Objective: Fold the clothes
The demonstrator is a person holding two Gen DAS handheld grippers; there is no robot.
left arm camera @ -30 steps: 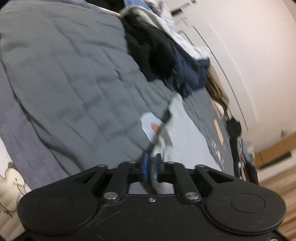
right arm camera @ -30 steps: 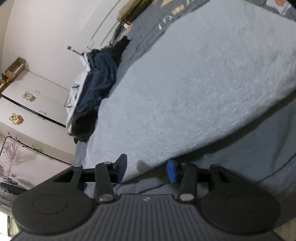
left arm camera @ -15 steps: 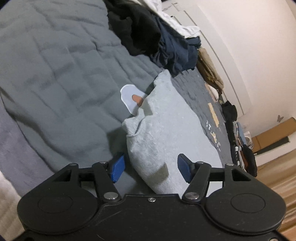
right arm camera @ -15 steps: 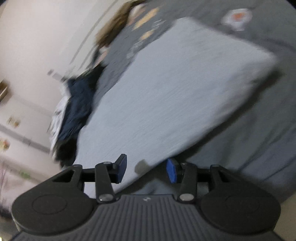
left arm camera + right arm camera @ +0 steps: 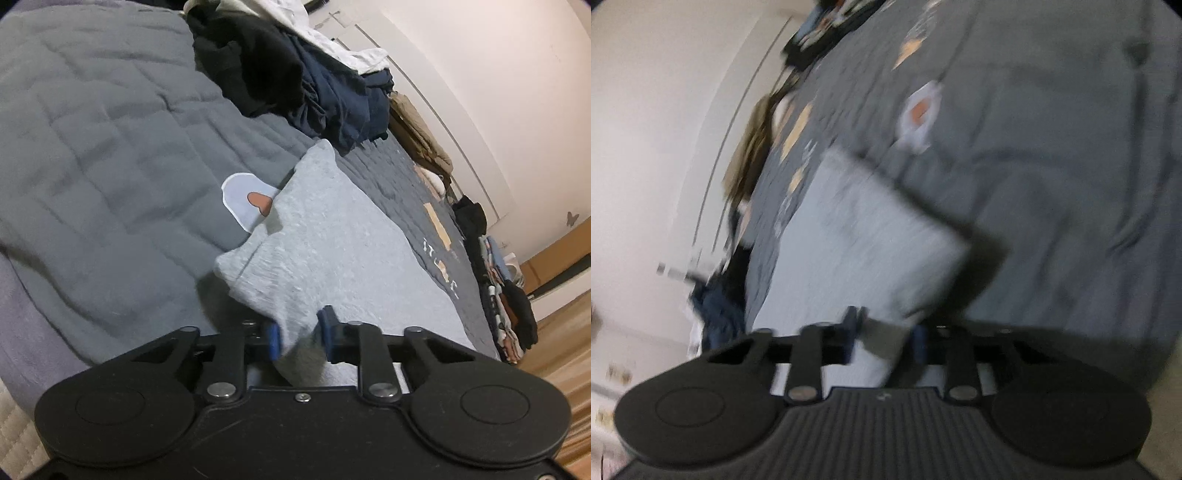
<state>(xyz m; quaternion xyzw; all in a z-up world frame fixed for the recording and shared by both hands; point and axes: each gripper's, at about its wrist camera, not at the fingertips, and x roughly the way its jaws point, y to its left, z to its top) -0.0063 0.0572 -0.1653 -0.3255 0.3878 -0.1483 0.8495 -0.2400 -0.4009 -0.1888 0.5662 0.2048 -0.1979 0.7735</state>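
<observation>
A folded light grey garment (image 5: 332,251) lies on the dark grey bed cover (image 5: 110,147). My left gripper (image 5: 300,336) is shut on the garment's near corner, with a thick fold of cloth between the blue pads. The right wrist view is blurred; there the same grey garment (image 5: 864,236) casts a dark shadow on the cover (image 5: 1052,166) along its right edge. My right gripper (image 5: 885,332) holds its near edge, with grey cloth filling the narrow gap between its fingers.
A heap of black, navy and white clothes (image 5: 295,74) lies at the far side of the bed, with a beige garment (image 5: 417,129) by the wall. Folded clothes (image 5: 506,306) are stacked at the bed's right edge. A white and orange patch (image 5: 247,199) marks the cover.
The left gripper opened half a second ago and has now closed on the garment's corner. The right gripper narrowed onto the near edge, and its view swung quickly across the bed.
</observation>
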